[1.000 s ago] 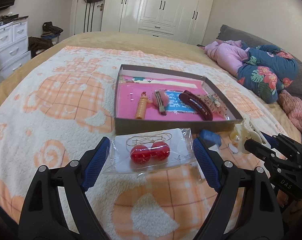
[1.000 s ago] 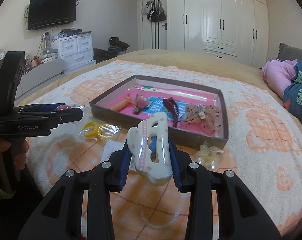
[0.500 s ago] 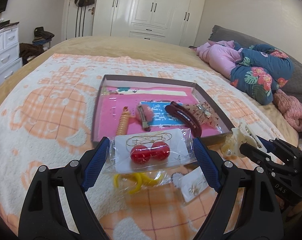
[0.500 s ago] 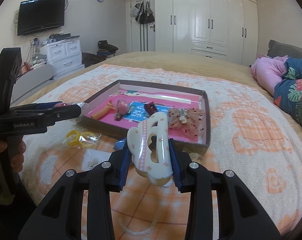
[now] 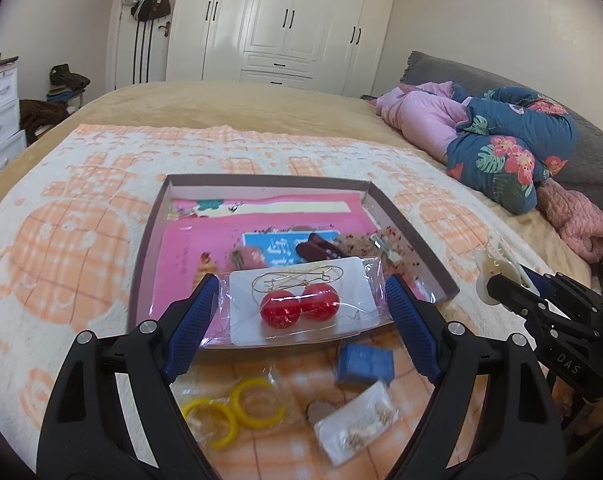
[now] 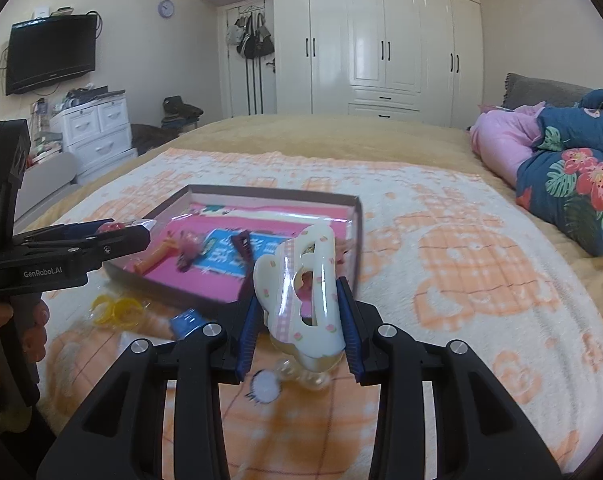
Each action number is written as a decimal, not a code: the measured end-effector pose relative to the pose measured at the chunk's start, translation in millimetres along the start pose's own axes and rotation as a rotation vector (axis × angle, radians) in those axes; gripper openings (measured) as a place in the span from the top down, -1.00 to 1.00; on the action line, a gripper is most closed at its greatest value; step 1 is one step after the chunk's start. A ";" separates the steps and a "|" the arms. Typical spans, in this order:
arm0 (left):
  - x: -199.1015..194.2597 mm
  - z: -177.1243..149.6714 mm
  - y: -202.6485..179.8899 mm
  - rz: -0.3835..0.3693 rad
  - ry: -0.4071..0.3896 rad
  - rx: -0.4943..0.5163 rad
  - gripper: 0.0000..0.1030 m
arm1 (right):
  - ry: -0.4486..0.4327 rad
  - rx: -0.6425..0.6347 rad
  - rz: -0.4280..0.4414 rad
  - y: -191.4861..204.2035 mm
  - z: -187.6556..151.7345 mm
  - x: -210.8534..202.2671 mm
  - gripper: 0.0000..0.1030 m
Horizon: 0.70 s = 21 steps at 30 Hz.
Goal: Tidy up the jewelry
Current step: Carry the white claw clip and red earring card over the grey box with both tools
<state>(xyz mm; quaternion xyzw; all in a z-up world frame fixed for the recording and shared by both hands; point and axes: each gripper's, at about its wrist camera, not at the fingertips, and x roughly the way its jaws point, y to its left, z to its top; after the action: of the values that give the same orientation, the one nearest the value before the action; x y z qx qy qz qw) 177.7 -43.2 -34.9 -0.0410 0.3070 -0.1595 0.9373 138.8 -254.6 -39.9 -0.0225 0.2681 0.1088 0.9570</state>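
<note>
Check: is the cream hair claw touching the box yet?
Cannot tell. The right wrist view shows the cream hair claw held between the right gripper's jaws in front of the box, overlapping it; no gap or contact shows plainly.

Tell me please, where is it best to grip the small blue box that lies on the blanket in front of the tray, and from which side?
Probably from above, with the fingers on the two long flat sides of the blue box. It lies flat on the blanket, so the sides give parallel faces. The yellow rings to its left and the clear packet just below leave little room for a low approach.
</note>
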 end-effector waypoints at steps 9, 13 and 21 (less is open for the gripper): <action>32.4 11.3 -1.2 0.007 0.028 0.005 -0.46 | 0.004 0.006 -0.035 -13.7 10.2 16.6 0.33; 45.0 10.2 1.2 0.015 0.041 0.001 -0.46 | 0.021 -0.005 -0.037 -13.7 13.6 28.5 0.33; 62.1 4.1 7.4 0.016 0.071 0.001 -0.46 | 0.064 -0.022 -0.023 -8.6 18.0 62.6 0.33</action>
<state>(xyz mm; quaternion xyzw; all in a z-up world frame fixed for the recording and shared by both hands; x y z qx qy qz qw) 229.4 -56.4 -67.8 -0.0325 0.3405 -0.1533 0.9271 201.9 -248.9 -57.1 -0.0396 0.2971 0.0999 0.9488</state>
